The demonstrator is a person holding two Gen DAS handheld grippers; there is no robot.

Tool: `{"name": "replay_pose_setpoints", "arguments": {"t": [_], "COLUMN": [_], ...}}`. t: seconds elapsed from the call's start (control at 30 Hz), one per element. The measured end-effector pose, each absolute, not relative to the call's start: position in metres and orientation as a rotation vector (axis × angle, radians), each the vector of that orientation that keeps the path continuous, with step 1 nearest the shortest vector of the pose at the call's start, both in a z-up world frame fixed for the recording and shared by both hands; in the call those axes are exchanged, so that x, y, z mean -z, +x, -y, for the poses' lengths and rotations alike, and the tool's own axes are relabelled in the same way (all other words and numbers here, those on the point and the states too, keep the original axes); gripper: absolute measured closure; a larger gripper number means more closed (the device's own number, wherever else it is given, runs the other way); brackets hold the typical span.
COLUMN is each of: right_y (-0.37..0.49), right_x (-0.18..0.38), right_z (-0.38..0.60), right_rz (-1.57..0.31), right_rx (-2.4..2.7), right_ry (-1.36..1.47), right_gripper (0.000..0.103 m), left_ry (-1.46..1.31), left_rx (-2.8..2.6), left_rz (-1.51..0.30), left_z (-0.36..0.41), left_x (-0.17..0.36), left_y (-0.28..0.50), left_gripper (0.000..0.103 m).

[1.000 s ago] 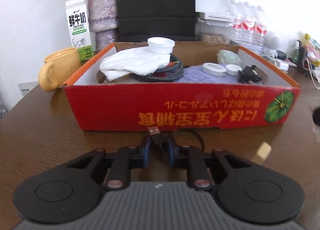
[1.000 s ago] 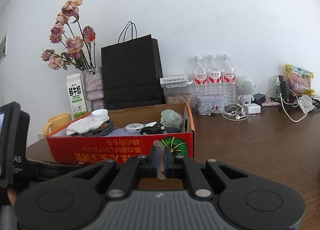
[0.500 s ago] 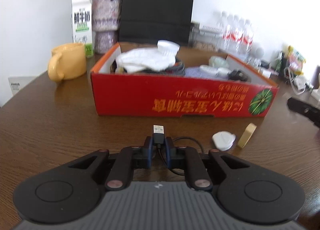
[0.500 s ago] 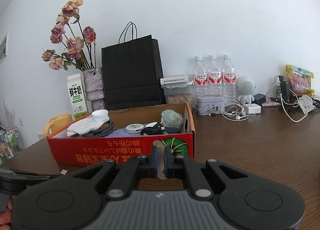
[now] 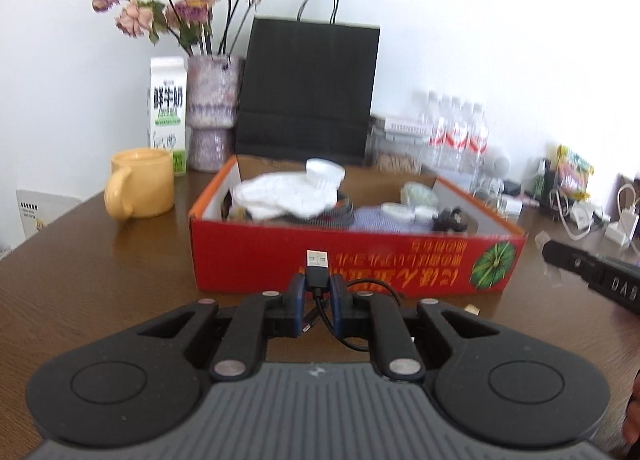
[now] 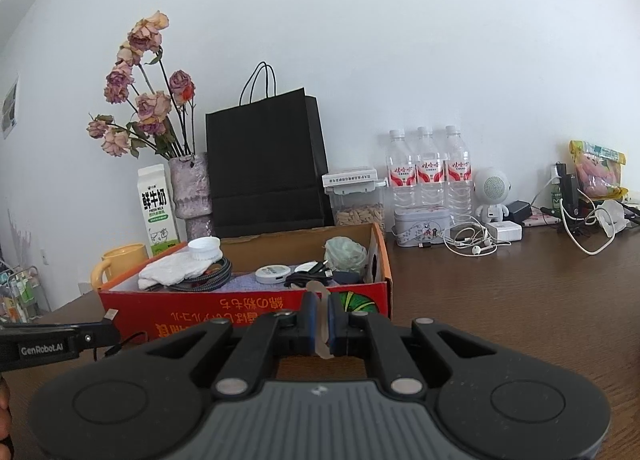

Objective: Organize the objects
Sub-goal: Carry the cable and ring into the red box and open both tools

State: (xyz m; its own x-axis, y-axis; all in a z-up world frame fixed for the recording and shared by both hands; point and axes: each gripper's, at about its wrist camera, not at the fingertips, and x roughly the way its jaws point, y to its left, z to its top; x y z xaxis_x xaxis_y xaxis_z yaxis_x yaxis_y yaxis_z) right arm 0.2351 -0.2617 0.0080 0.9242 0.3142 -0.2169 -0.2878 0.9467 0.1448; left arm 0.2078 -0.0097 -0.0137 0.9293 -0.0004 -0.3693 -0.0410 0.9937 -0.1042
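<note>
My left gripper (image 5: pixel 317 289) is shut on a black USB cable (image 5: pixel 318 266). Its plug sticks up between the pads and the rest loops down behind them. It hovers just in front of the red cardboard box (image 5: pixel 360 256), which holds a white cloth (image 5: pixel 288 196), a coiled cord, tape rolls and other small items. My right gripper (image 6: pixel 320 320) is shut on a thin pale strip (image 6: pixel 322 344), close to the box (image 6: pixel 224 312) at its front right. Each gripper shows in the other's view, the left gripper (image 6: pixel 60 344) at the left edge and the right gripper (image 5: pixel 592 272) at the right edge.
A yellow mug (image 5: pixel 140 188), milk carton (image 5: pixel 168 116), flower vase (image 5: pixel 210 112) and black paper bag (image 5: pixel 308 92) stand left of and behind the box. Water bottles (image 6: pixel 428 172), a tin, earphones (image 6: pixel 476 240) and chargers crowd the back right. A small beige block (image 5: pixel 472 309) lies before the box.
My left gripper has drawn back from the box and risen with the USB cable, and its view has tilted upward. The right gripper has stayed still with the strip.
</note>
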Motion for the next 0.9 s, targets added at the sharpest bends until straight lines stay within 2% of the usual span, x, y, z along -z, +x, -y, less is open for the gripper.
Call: {"name": "replay_pose_setpoints", "arguments": {"t": [0.4, 0.9], "right_y": [0.239, 0.325], "right_x": [-0.012, -0.013], "right_z": [0.219, 0.209], "right_rz": [-0.046, -0.051], "right_rx": [-0.360, -0.348], "right_ry": [0.002, 0.047], "right_gripper": [0.098, 0.098], "left_ry": [-0.044, -0.060], "left_rx": [-0.011, -0.025], "left_rz": [-0.309, -0.285], "left_z": [0.029, 0.037], "left_x": [-0.019, -0.016], "left_y": [0.252, 0.337], "left_gripper": [0.089, 0.089]}}
